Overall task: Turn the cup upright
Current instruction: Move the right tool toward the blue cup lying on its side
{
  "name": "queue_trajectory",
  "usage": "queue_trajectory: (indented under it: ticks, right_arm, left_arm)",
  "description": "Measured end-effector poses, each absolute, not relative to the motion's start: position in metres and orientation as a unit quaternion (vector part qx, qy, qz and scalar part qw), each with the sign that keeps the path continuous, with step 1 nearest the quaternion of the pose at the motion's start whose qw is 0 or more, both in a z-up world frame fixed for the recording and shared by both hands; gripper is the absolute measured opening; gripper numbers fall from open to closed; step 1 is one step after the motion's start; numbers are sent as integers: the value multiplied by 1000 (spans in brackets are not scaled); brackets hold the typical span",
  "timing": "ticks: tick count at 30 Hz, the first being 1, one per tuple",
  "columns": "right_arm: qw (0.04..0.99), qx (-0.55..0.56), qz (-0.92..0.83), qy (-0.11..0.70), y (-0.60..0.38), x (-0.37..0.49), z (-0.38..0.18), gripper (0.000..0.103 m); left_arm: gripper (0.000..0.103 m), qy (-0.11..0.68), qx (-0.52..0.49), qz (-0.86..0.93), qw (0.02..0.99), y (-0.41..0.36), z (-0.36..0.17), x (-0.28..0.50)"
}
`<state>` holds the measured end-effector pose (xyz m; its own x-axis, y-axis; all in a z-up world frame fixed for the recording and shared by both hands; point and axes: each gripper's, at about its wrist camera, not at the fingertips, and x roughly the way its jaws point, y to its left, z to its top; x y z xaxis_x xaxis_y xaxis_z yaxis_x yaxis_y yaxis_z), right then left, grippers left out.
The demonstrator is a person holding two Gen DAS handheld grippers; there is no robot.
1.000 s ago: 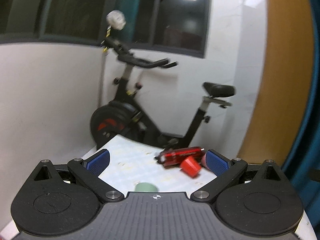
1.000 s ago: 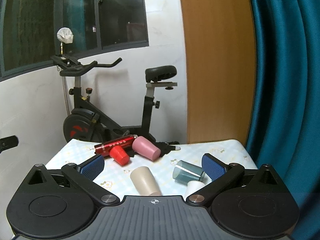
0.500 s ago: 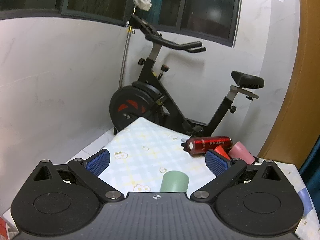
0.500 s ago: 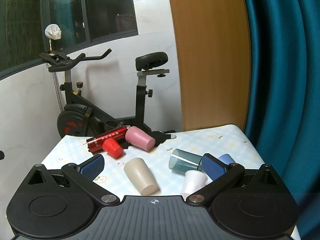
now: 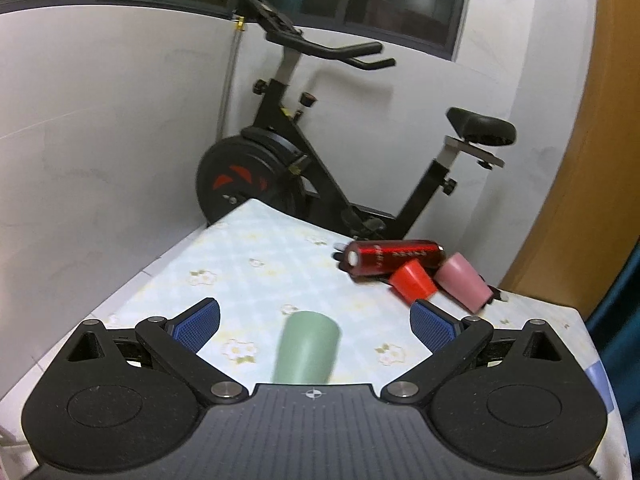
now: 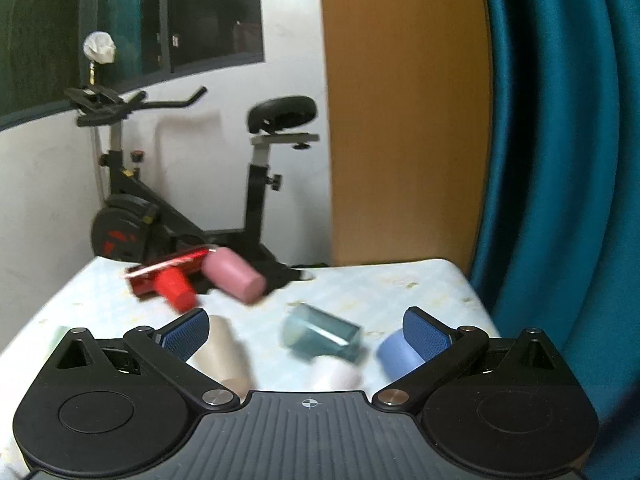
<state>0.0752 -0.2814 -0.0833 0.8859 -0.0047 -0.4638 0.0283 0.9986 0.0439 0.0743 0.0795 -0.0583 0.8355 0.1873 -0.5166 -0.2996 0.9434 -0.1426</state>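
White marble walls, a dark window and an exercise bike were seen behind a table covered with a pale flowered cloth. No cup had yet been set upright, as far as could be judged: every cup in view was lying on its side. In the left wrist view a green cup was seen at lower centre, between the wide-apart fingers of the left gripper, untouched by either pad. At right of centre a red bottle, a red cup and a pink cup were clustered. In the blurred right wrist view the right gripper was likewise held spread and empty, with a beige cup, a teal glass cup, a white cup and a blue cup low in the frame. Grasping and turning were judged to remain entirely undone
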Motion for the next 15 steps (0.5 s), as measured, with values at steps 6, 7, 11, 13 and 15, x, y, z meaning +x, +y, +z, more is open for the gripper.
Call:
queue_trajectory:
  ticks: [6, 7, 11, 13, 15]
  right_arm:
    - [959, 28, -30, 282, -343, 134, -132, 92]
    - [955, 31, -34, 291, -350, 142, -142, 90]
    - [942, 9, -47, 333, -363, 170, -178, 85]
    - [936, 1, -42, 349, -365, 179, -193, 84]
    - [932, -7, -38, 361, -366, 186, -204, 84]
  left_arm:
    - [102, 268, -101, 133, 949, 62, -70, 91]
    - [102, 271, -101, 138, 947, 60, -71, 93]
    - [101, 288, -102, 147, 941, 57, -79, 104]
    - [101, 298, -98, 147, 938, 54, -83, 109]
    - [101, 306, -95, 146, 936, 52, -87, 111]
